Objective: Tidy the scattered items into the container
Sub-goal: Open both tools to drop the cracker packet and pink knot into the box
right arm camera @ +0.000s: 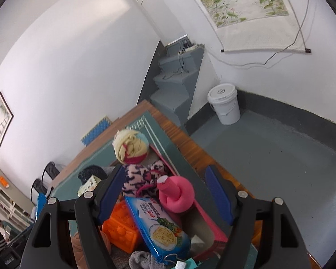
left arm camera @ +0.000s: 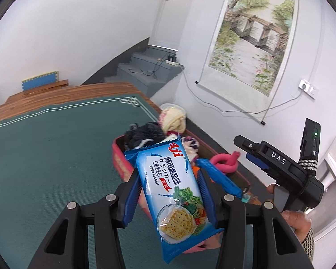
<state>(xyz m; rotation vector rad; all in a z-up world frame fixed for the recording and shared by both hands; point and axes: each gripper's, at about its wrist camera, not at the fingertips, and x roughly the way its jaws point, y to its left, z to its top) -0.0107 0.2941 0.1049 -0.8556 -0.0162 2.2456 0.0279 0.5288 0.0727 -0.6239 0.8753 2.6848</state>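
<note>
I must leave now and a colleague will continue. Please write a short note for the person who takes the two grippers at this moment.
Left gripper: shut on the cracker packet, held above the pink box.
Right gripper: open, holds nothing, hovers over the box.
In the box: yellow sock ball, spotted cloth, pink foam knot, orange toy, dark knitted thing.
Done: most items are in the box.
Left: lower the packet in and release it. I cannot see the whole table, so check it for more items.
</note>
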